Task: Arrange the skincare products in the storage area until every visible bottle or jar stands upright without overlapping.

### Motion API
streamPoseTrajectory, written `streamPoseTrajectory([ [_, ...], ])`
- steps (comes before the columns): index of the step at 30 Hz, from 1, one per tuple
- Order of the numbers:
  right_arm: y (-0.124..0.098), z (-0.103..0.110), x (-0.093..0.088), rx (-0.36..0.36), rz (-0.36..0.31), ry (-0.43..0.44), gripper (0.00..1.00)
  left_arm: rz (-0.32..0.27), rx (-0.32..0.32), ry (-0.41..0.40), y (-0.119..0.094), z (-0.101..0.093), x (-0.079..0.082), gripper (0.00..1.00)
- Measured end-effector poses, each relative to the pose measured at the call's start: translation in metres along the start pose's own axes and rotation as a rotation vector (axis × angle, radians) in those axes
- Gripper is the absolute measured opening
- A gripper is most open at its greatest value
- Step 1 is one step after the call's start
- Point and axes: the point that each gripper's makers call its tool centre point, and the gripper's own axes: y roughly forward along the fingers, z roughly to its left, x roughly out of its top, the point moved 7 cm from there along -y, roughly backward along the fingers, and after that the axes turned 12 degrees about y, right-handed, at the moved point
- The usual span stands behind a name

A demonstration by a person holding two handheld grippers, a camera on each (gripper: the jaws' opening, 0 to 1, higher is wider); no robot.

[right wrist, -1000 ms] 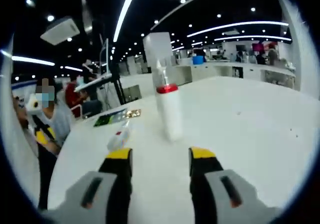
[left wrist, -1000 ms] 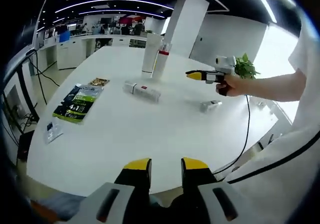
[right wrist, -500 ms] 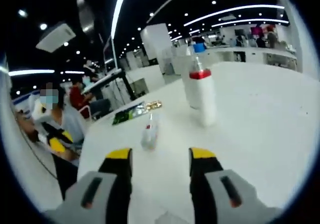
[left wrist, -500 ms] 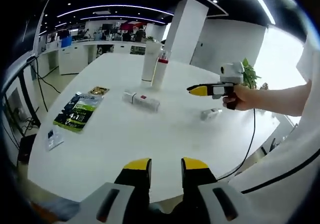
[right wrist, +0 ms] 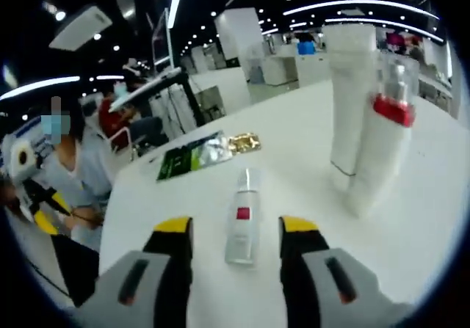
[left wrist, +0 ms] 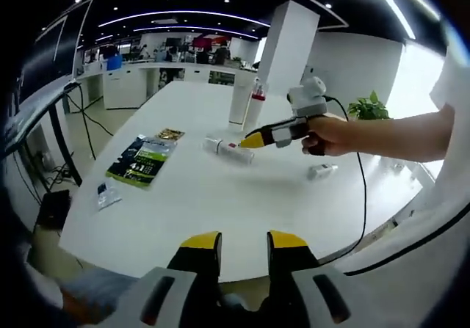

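We see a white table (left wrist: 191,210) in an open office with ceiling light strips. The right gripper (right wrist: 228,229) hovers parted and empty over a fallen bottle (right wrist: 243,218); a red-collared bottle (right wrist: 382,148) and white tube (right wrist: 351,108) stand beyond. The left gripper (left wrist: 233,241), parted, holds nothing. A green packet (left wrist: 141,161) lies nearby.

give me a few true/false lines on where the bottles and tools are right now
1. The tube lies flat on the table. True.
2. The right tool is shut on the tube. False: its jaws are open, the tube lying ahead between them.
3. Two bottles stand upright side by side. True.
4. The green packet stands upright. False: it lies flat.
5. The left tool holds a jar. False: it is open, holding nothing.
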Motion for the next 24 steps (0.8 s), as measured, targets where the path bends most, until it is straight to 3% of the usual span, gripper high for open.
streamPoseTrajectory([
  [2, 0.009, 0.001, 0.000, -0.024, 0.056, -0.040, 0.45, -0.005, 0.016, -0.015, -0.005, 0.002, -0.003, 0.25],
  [6, 0.018, 0.001, 0.000, -0.038, 0.093, -0.046, 0.44, -0.015, 0.030, -0.037, -0.008, 0.005, -0.003, 0.25],
  [9, 0.025, 0.000, 0.000, -0.072, 0.174, -0.059, 0.42, -0.062, 0.039, -0.090, -0.010, 0.010, 0.006, 0.26],
  [12, 0.026, 0.001, 0.000, -0.080, 0.210, -0.069, 0.42, -0.100, 0.040, -0.107, -0.009, 0.015, 0.017, 0.26],
  [17, 0.020, 0.006, 0.004, -0.100, 0.266, -0.055, 0.43, -0.228, 0.077, -0.189, -0.005, 0.036, 0.042, 0.30],
  [19, 0.017, 0.010, 0.006, -0.103, 0.281, -0.064, 0.43, -0.258, 0.090, -0.240, -0.002, 0.042, 0.042, 0.31],
  [24, 0.017, 0.006, 0.006, -0.120, 0.350, -0.081, 0.43, -0.258, 0.102, -0.263, 0.010, 0.051, 0.032, 0.31],
])
